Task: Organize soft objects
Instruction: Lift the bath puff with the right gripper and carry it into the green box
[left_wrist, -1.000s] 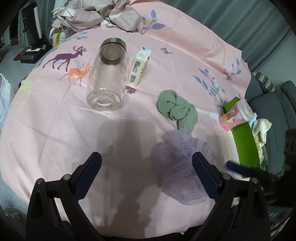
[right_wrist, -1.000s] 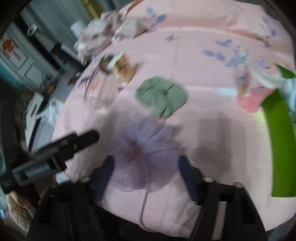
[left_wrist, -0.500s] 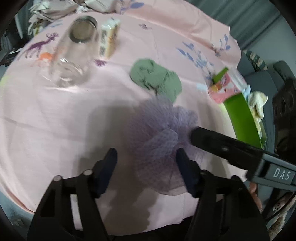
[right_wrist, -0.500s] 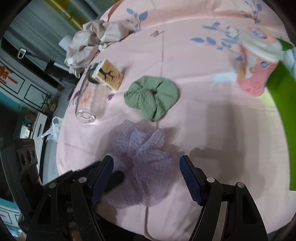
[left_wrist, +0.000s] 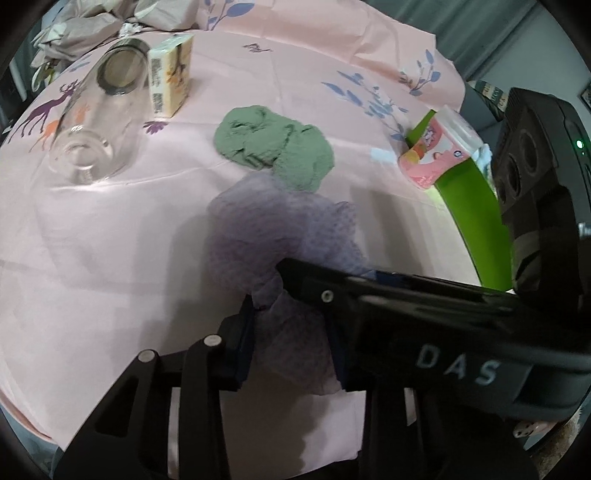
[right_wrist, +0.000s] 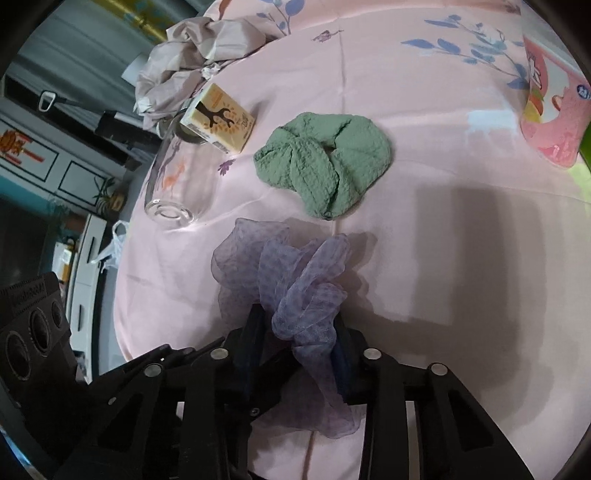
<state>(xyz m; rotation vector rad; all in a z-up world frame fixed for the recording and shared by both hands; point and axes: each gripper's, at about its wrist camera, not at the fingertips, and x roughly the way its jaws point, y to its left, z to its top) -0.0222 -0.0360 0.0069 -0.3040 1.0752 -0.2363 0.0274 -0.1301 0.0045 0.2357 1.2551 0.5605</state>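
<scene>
Right claw (right_wrist: 299, 343) arm hides lilac scrunchie (left_wrist: 280, 236) near edge.

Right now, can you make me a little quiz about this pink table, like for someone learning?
1. True or false: both grippers pinch the purple scrunchie.
2. What lies just beyond it? A) green scrunchie B) spoon C) shoe
3. The glass jar is lying on its ____.

Key: 1 true, the left gripper and right gripper have just closed on it. 2 A. 3 side.
</scene>
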